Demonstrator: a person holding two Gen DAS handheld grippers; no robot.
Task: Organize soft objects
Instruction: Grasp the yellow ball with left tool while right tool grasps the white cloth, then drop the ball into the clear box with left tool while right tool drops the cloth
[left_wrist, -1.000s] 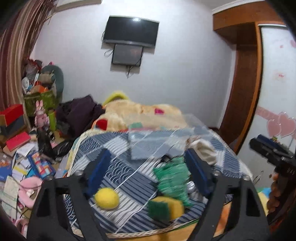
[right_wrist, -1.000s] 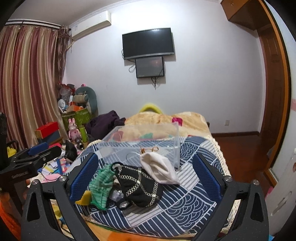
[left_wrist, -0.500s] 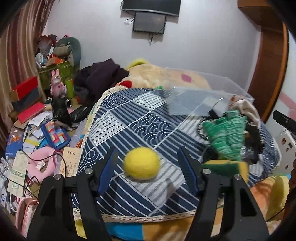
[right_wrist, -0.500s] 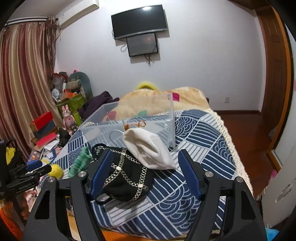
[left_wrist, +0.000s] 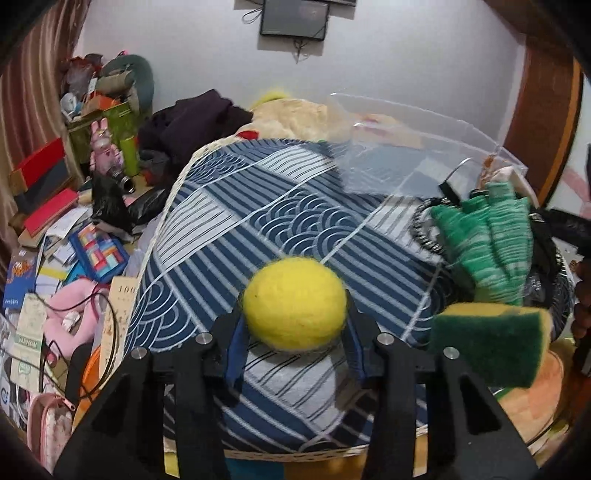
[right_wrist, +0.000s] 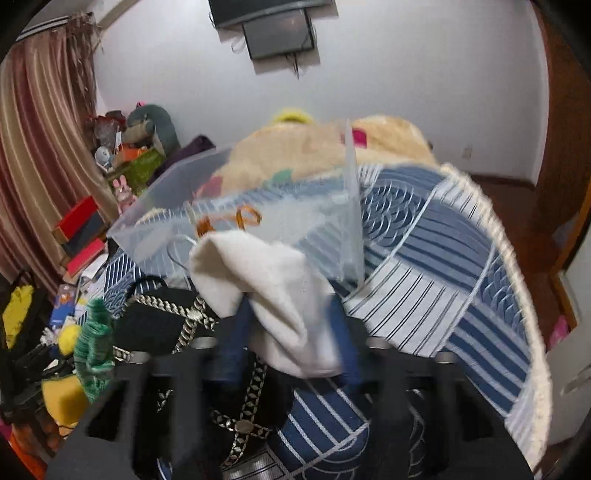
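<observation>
In the left wrist view my left gripper is shut on a yellow felt ball that rests on the blue patterned bedspread. A green and yellow sponge and a green knit glove lie to its right. In the right wrist view my right gripper is shut on a white cloth in front of the clear plastic bin. A black chain-trimmed bag lies to its left, with the green glove beyond.
The clear bin stands on the bed behind the objects. A beige blanket lies at the bed's far end. Books, boxes and toys clutter the floor at the left. A wooden door is at the right.
Both grippers moved down and forward and closed: the left around the yellow ball, the right around the white cloth. Both were open and apart from these objects before.
</observation>
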